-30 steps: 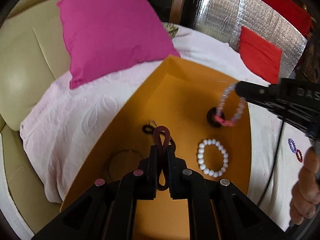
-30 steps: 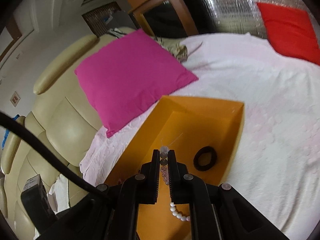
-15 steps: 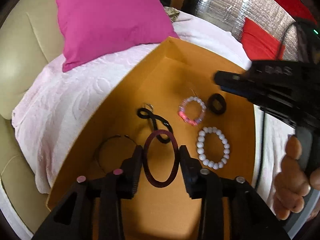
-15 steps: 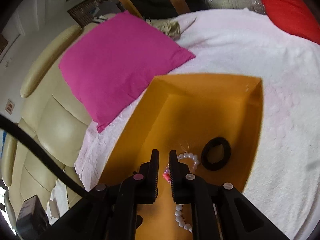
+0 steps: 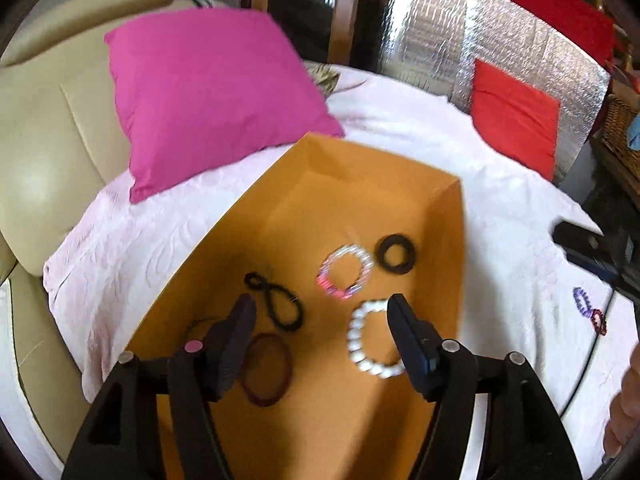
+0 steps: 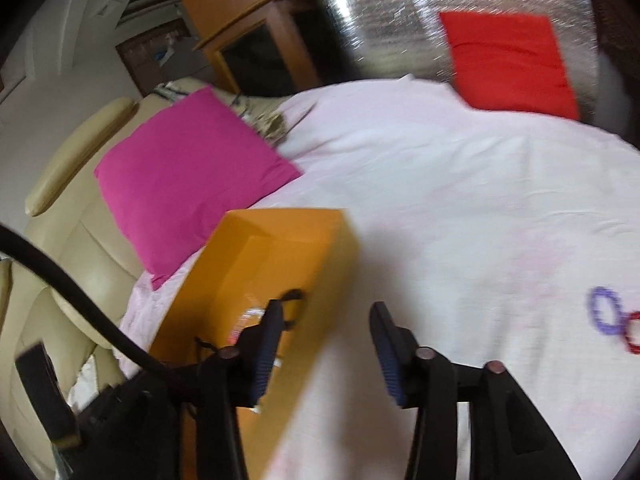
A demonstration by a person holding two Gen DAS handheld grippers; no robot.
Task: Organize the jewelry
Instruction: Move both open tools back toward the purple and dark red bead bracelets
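A: Well, where does the jewelry sit?

B: Most of it lies in the orange box (image 5: pixel 400 184) on the bed. A dark red elastic ring (image 5: pixel 267 369) rests flat on the box floor, low and just beside the left finger of the left gripper (image 5: pixel 322 310). A white bead bracelet (image 5: pixel 370 338) lies to its right, partly behind the other finger. Farther in there is a clear-and-pink bead bracelet (image 5: pixel 346 271), a thick black band (image 5: pixel 396 254) just beside it, and a black twisted loop (image 5: pixel 276 300) to the left.

A: And the fingers?

B: The left fingers (image 5: pixel 236 328) stand spread and are opening, pinching nothing; the ring lies free below them. The right gripper (image 6: pixel 326 314) is blurred, its fingers also parted and opening, with nothing between them but the box wall and bedcover beyond.

A: Anything outside the box?

B: Yes, a purple ring (image 6: pixel 604 314) and a red ring (image 6: pixel 634 334), touching each other, lie on the white bedcover (image 6: pixel 460 200) well apart from the box. A pink cushion (image 5: pixel 212 92) leans on the cream headboard (image 5: pixel 44 120) behind the box, and a red cushion (image 5: pixel 516 116) stands against a silver quilted panel (image 5: pixel 432 60).
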